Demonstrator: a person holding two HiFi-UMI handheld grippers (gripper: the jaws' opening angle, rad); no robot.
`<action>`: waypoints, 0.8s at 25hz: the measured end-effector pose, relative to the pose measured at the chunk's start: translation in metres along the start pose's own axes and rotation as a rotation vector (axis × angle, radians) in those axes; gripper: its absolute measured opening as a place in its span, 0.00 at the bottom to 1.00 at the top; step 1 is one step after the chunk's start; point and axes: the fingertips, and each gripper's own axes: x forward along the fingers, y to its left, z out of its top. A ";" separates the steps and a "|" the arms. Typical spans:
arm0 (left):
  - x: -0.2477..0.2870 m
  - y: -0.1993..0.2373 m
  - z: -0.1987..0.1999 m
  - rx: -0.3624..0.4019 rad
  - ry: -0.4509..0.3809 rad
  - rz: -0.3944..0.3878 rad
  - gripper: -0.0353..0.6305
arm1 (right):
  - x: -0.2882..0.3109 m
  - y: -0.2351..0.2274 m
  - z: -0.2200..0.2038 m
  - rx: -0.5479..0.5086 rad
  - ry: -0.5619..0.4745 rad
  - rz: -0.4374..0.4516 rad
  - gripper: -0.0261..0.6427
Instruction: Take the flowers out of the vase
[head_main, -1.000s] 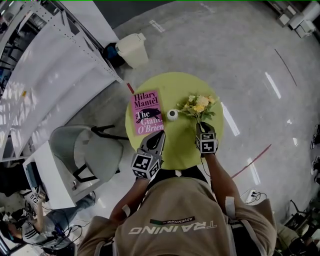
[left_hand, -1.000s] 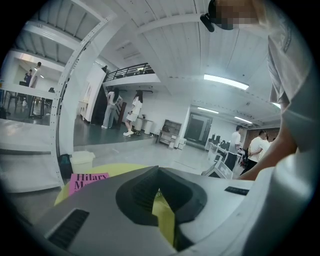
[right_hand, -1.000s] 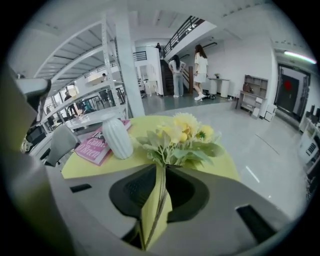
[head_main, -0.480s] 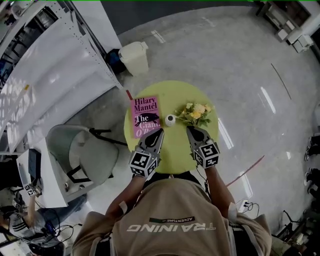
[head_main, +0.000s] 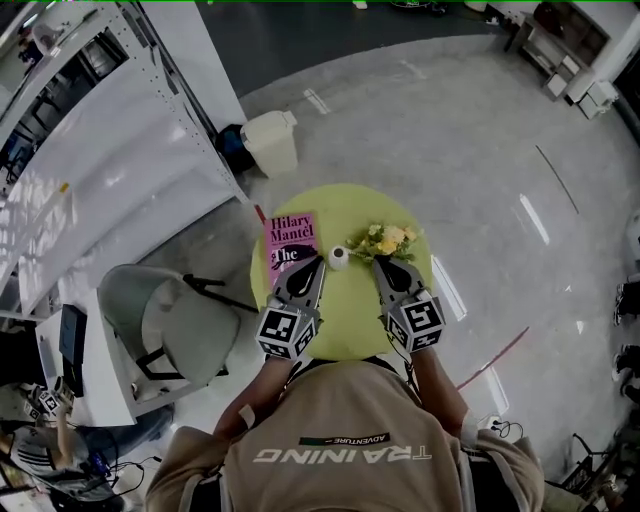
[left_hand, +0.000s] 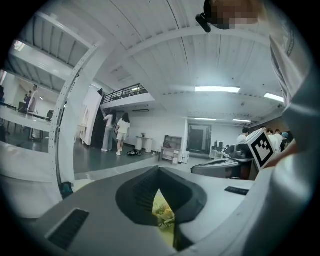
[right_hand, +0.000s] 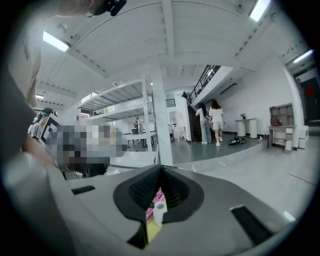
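Flowers (head_main: 385, 240) in one small bunch, yellow and cream heads over green leaves, lie on the round yellow-green tabletop (head_main: 350, 320). In the head view they are out of the vase (head_main: 339, 258) and just to its right. The one vase, small, white and upright, stands near the tabletop's middle, and one pink book (head_main: 290, 238) lies just left of it. Two tools reach in from the near edge: the left tool (head_main: 311, 268) points toward the book and vase, the right tool (head_main: 384, 263) toward the flowers. One grey chair (head_main: 180, 320) and one pale bin (head_main: 272, 140) stand on the floor beside the tabletop.

In the left gripper view, the left tool's jaws meet at their tips with nothing between them. Through the gap behind the tips, a bit of the yellow flowers shows below on the tabletop.

In the right gripper view, the right tool's jaws are likewise closed together and empty. Through the gap below them show the white vase, an edge of the pink book and some yellow tabletop.
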 end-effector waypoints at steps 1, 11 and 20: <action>0.000 0.002 0.004 0.009 -0.006 0.005 0.06 | -0.001 0.002 0.004 -0.002 -0.006 0.005 0.03; -0.011 0.011 0.045 0.051 -0.082 0.064 0.06 | -0.020 0.018 0.052 -0.051 -0.094 0.044 0.03; -0.020 0.008 0.063 0.088 -0.113 0.064 0.06 | -0.023 0.027 0.071 -0.094 -0.128 0.066 0.03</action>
